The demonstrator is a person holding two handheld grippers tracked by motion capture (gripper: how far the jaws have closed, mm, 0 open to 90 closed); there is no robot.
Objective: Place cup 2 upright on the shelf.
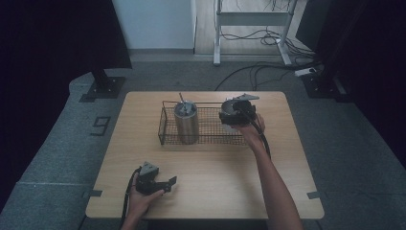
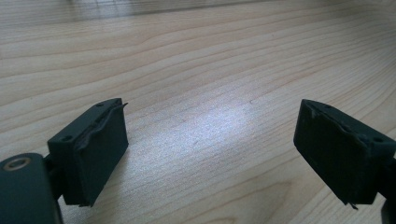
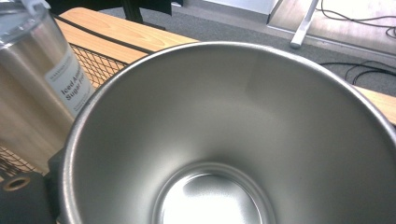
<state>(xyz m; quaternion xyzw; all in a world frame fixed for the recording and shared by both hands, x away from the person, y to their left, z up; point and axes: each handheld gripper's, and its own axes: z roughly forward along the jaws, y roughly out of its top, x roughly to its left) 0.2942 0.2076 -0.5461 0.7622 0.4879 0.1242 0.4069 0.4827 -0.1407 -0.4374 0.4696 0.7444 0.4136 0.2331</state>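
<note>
From above, your right gripper (image 1: pixel 233 116) holds a steel cup (image 1: pixel 230 111) over the right end of the wire basket (image 1: pixel 167 136) at the far middle of the table (image 1: pixel 210 167), beside a steel tumbler (image 1: pixel 186 122); your left gripper (image 1: pixel 165 184) rests near-left. Your left gripper view shows jaws wide apart over bare wood. Your right gripper view looks into the cup's open mouth (image 3: pixel 224 140), jaws clamped on its rim, the tumbler (image 3: pixel 37 79) at left.

I'm seeing a silver steel cup (image 3: pixel 243 140), a white-labelled silver tumbler (image 3: pixel 32 88), a dark wire basket (image 1: pixel 167 139) and a pale wood-grain table (image 2: pixel 196 70).
</note>
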